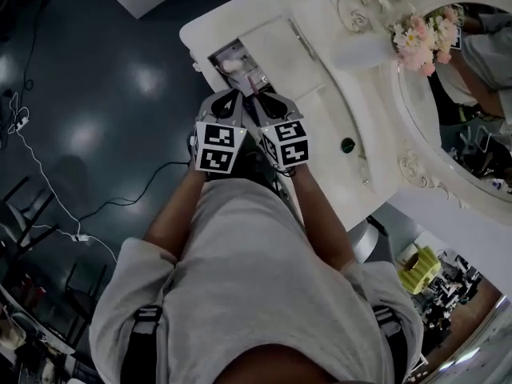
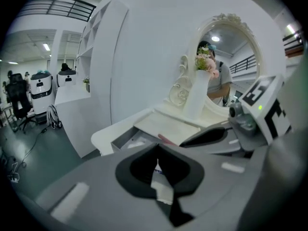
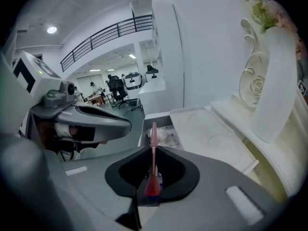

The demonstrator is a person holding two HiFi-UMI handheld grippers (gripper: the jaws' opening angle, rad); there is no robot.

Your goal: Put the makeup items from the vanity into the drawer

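The white vanity with its flat panelled top (image 1: 276,46) stands under an ornate oval mirror (image 1: 480,102), whose far side is cut off by the picture's edge. At the vanity's left end the shallow grey-lined drawer (image 1: 214,57) is pulled open; pale items lie in it, too blurred to name. The person holds both tools side by side just in front of that drawer. The right gripper (image 3: 153,150) is clamped on a thin pink stick with a red bulbous base (image 3: 153,138). The stick's long axis runs along the jaws: the base sits back in the jaw hollow, and the slim tip points forward at the open drawer, above its near edge. The left gripper (image 2: 157,148) has its jaw tips pressed together. A pale patch shows in the hollow behind them, and whether it is something held cannot be made out. A tall white vase (image 1: 360,54) of pink flowers (image 1: 420,38) stands near the mirror frame. A small dark green round object (image 1: 347,145) rests on the vanity's shelf, well apart from the drawer
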